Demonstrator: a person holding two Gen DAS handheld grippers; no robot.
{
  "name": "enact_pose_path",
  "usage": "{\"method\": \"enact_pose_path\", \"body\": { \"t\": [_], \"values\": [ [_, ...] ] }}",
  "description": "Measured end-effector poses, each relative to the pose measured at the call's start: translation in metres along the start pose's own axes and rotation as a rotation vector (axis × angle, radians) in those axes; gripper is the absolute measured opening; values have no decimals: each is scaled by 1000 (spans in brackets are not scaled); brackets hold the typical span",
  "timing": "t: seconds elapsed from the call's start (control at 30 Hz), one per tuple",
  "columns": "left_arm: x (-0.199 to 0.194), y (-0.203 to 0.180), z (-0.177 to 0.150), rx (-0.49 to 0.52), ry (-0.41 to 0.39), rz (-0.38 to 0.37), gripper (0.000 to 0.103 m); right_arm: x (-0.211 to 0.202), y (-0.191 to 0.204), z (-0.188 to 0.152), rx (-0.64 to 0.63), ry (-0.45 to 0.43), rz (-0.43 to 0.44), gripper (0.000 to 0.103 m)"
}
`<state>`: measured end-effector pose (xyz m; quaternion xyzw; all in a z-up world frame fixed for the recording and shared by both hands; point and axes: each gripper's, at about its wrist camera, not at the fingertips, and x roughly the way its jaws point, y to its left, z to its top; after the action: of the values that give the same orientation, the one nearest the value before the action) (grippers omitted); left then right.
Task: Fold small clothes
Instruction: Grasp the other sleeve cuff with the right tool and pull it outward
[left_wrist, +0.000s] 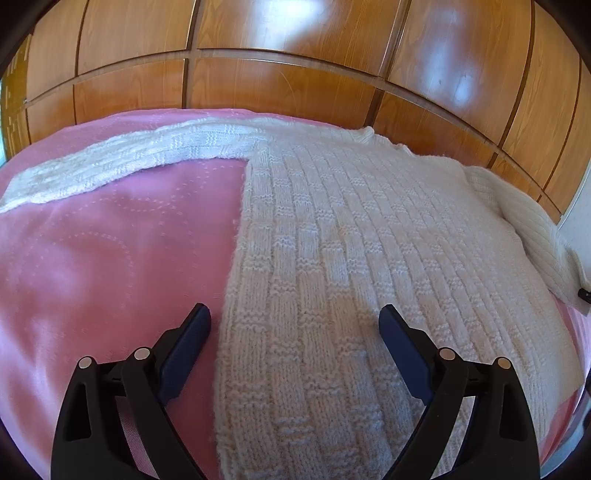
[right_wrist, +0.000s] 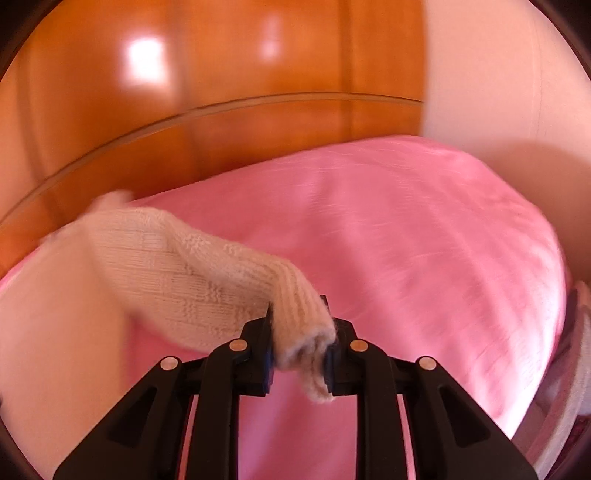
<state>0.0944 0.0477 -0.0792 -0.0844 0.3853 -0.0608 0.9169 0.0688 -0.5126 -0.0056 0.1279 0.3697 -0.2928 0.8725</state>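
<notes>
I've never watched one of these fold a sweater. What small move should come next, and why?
Probably the right gripper should carry the sleeve cuff it grips across onto the sweater body. The cuff is already lifted off the pink bedcover, the body lies flat, and the left gripper is open above the body's edge, holding nothing.
</notes>
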Motion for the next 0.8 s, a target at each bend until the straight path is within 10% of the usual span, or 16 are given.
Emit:
{"method": "enact_pose_path", "body": {
  "t": [0.13, 0.23, 0.57, 0.8],
  "values": [
    [1, 1, 0, -3, 2, -9, 93, 37, -54, 20, 186, 52, -216, 43],
    [3, 2, 0, -5, 4, -17, 94, 38, -74, 15, 278, 82, -198, 53],
    [-7, 12, 4, -71, 7, -65, 96, -51, 20, -67, 49, 129, 482, 60],
    [-49, 30, -25, -74, 25, -69, 85, -70, 47, -106, -39, 275, 689, 47]
  ]
}}
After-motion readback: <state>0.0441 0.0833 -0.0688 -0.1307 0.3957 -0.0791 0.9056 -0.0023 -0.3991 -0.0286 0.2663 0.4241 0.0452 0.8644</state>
